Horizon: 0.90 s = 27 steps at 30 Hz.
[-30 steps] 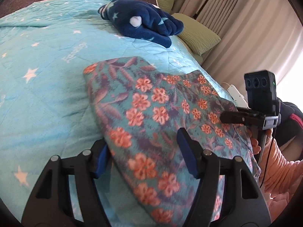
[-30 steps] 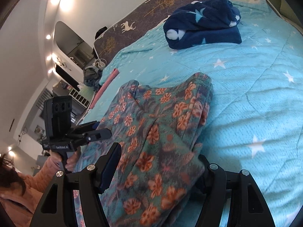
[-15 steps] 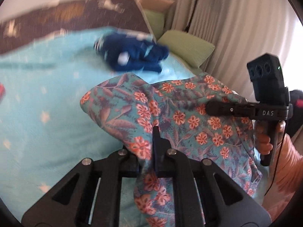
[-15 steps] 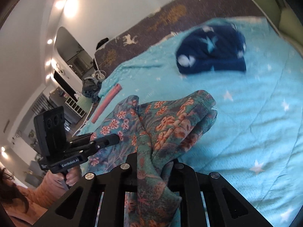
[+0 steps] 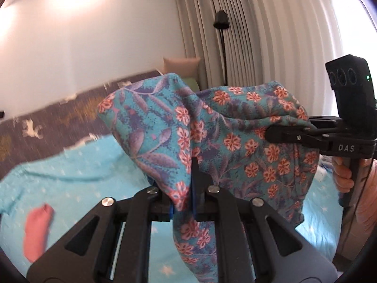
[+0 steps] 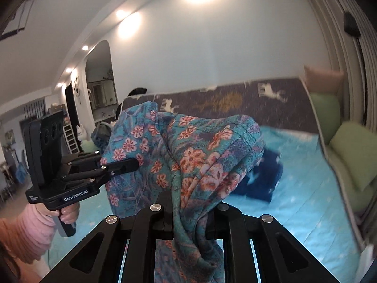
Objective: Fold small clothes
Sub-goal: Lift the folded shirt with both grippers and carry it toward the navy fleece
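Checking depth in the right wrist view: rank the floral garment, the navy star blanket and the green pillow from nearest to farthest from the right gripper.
1. Floral garment: clamped in the right gripper.
2. Navy star blanket: on the bed behind the garment, slightly right.
3. Green pillow: far right, at the bed's edge by the curtains.

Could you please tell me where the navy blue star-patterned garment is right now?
In the right wrist view, the navy garment lies on the turquoise bedspread, right of centre, partly hidden behind the lifted floral garment.
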{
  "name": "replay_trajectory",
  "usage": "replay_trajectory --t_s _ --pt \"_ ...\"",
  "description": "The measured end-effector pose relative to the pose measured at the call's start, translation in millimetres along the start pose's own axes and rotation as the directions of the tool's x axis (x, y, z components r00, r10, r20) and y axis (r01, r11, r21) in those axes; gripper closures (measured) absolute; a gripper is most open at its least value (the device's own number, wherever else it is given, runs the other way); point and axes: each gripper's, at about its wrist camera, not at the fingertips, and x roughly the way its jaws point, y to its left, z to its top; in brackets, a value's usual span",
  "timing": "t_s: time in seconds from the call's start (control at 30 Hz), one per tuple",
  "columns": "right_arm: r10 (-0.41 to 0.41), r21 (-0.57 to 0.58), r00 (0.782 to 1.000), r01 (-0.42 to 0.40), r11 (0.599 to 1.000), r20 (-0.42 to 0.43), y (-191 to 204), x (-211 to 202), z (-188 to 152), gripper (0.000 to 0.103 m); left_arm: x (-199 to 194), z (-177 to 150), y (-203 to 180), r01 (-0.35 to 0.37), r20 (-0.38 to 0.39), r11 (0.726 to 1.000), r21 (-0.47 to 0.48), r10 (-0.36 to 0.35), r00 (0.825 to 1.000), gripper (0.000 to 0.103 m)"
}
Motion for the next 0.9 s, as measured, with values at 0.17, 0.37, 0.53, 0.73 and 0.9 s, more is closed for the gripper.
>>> replay_trajectory --t_s 0.17,0.37,0.53,0.73,0.9 --pt "-0.044 -0.036 0.998 0.046 0.998 0.047 -9 -3 64 0.089 7 71 3 -0.068 0.05 0.996 0.052 0.066 0.997 0.091" --pt "-0.075 -0.026 0.986 0.08 0.996 0.151 -23 -26 142 0.089 6 162 4 -0.161 0.155 0.974 0.158 0.137 0.978 0.091" --pt "-0.13 -0.049 0.972 0.142 0.989 0.194 -27 -20 184 0.089 28 203 5 -0.239 0.17 0.953 0.185 0.209 0.963 0.09" --pt "-0.179 0.012 0.972 0.18 0.984 0.154 -58 32 202 0.089 89 218 24 -0.219 0.101 0.97 0.103 0.209 0.973 0.09" --pt "-0.181 0.082 0.981 0.174 0.981 0.076 -102 98 190 0.089 161 193 43 -0.23 0.034 0.971 0.063 0.228 0.973 0.09"
